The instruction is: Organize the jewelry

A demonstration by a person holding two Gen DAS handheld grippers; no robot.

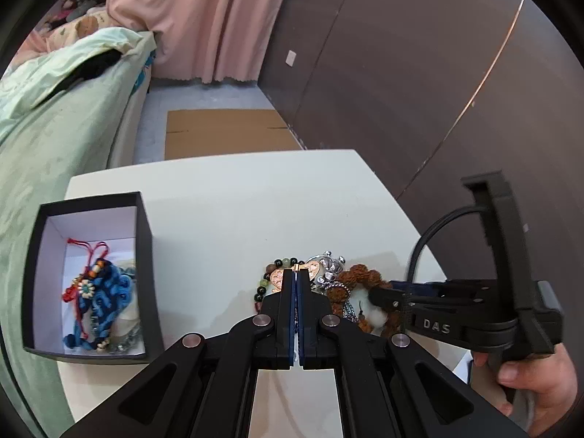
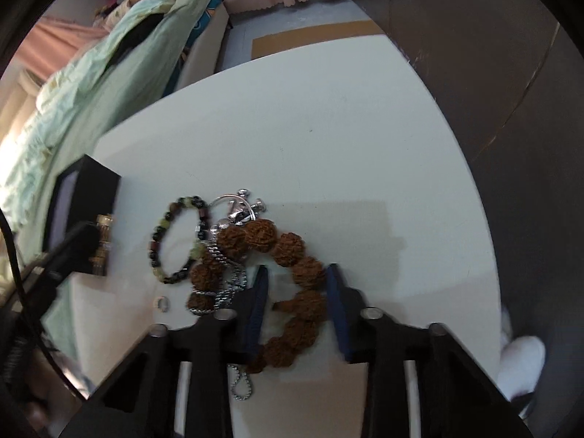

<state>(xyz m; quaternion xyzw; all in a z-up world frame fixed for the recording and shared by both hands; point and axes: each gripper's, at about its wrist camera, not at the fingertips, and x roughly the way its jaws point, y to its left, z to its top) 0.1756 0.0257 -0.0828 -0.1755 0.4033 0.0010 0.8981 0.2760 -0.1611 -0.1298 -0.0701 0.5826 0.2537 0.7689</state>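
Right wrist view: right gripper (image 2: 297,281) straddles the knobbly brown seed-bead bracelet (image 2: 292,255) on the white table (image 2: 328,127), pads not visibly pressing. Left gripper (image 1: 296,277) is clenched on a copper-coloured charm (image 1: 279,276).

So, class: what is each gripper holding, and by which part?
Left gripper pinches the copper-coloured ornament at its middle. Right gripper holds nothing: its jaws straddle the brown bead bracelet.

Brown knobbly-bead bracelet (image 2: 288,277), dark-and-green bead bracelet (image 2: 179,241) and silver chain (image 2: 228,284) heaped together on white tabletop (image 2: 328,138); black box (image 1: 91,277) holds blue knotted cord piece (image 1: 98,303).
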